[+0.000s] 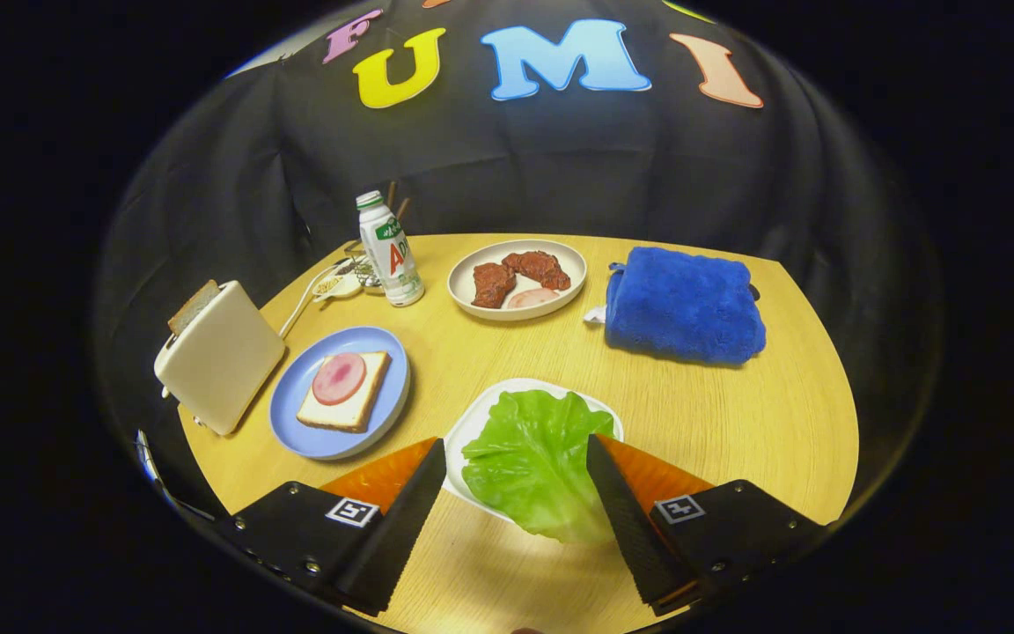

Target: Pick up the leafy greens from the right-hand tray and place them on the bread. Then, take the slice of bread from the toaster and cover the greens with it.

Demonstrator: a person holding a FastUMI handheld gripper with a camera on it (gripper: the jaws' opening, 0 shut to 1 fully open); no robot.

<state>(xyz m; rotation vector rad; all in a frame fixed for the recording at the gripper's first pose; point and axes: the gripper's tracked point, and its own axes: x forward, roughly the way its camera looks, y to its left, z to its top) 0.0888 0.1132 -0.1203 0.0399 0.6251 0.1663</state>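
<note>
We see the gripper (pixel 516 475) with fingers spread wide, the leafy greens (pixel 535 458) lying between them on a white tray (pixel 472 427) at the table's (pixel 736 423) near edge. On a blue plate (pixel 296 414) (left side) the bread (pixel 349 409) carries a pink slice. The toaster (pixel 221 357) at the left edge holds what looks like a bread slice (pixel 194 305).

A staged recording booth dressed as a breakfast setting. Black cloth (pixel 560 167) hangs as a backdrop behind a round wooden table (pixel 736 414) laid out like a kitchen: a toaster (pixel 221 357) holding bread, a blue plate (pixel 313 423) with a topped slice, a plate of meat (pixel 516 279), a drink bottle (pixel 390 249) and a folded blue towel (pixel 683 304).
</note>
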